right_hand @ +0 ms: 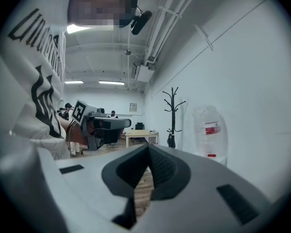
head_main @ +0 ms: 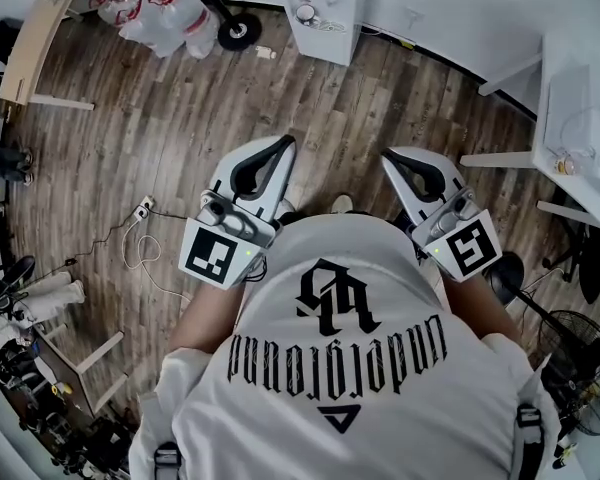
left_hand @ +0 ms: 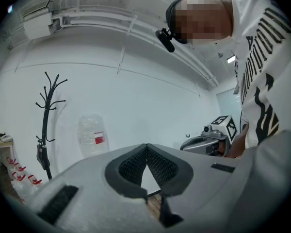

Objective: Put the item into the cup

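I see no cup and no item that I can pick out in any view. In the head view a person in a white printed T-shirt (head_main: 350, 368) holds both grippers level over a wooden floor (head_main: 160, 138). The left gripper (head_main: 285, 141) is shut with nothing between its jaws, and its tips meet in the left gripper view (left_hand: 146, 146). The right gripper (head_main: 388, 155) is also shut and empty, its tips touching in the right gripper view (right_hand: 148, 147). The two grippers are side by side, so each camera also sees the other one: right gripper (left_hand: 209, 139), left gripper (right_hand: 105, 124).
A white cabinet (head_main: 325, 8) with a large water bottle (left_hand: 93, 135) on it stands ahead by the wall, next to a coat stand (left_hand: 47, 115). Bagged bottles (head_main: 160, 23) lie far left. White tables (head_main: 580, 138) stand at the right, a fan (head_main: 575, 353) and cables (head_main: 140, 243) on the floor.
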Demonstrator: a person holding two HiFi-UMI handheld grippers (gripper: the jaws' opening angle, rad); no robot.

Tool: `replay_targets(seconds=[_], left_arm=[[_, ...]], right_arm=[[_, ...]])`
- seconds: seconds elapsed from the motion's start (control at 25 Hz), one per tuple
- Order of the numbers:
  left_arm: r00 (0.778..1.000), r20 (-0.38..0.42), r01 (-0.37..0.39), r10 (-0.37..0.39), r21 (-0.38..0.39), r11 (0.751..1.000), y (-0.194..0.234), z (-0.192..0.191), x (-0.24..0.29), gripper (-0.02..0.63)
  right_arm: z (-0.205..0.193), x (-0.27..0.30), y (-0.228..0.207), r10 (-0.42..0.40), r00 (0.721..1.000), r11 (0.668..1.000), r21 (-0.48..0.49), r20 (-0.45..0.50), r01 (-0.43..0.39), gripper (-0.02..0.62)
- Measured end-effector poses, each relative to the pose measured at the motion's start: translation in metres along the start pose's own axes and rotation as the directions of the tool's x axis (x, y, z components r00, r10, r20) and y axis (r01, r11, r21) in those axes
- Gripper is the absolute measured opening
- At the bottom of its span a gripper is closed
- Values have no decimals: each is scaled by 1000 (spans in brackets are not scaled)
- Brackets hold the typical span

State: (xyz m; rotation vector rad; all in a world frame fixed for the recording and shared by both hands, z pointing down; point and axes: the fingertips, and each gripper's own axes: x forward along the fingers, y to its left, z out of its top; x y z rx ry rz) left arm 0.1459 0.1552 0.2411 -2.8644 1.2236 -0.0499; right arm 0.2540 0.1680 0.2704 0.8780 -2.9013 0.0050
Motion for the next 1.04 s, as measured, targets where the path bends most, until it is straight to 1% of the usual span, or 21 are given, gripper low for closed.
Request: replay_targets(seconds=[0.16, 0.4, 0.68, 1.04], left_arm=[[1000, -4, -7, 8, 15, 1000, 4, -1, -4, 8], [1000, 3, -15, 15, 1, 1000, 11, -4, -10, 8], [1000, 3, -25, 25, -7, 1000, 16, -4, -11, 8], [999, 14, -30, 30, -4, 1000, 18, -5, -19, 8]], right_arm=[[1, 1, 2, 7, 1000, 1000, 0, 5, -7, 5], [2, 10, 4, 16, 1000, 1000, -4, 10, -16, 5], [5, 12, -1, 9, 1000, 1000, -6, 14, -9, 5], [4, 16, 2, 4, 1000, 1000, 3, 22, -4, 5]])
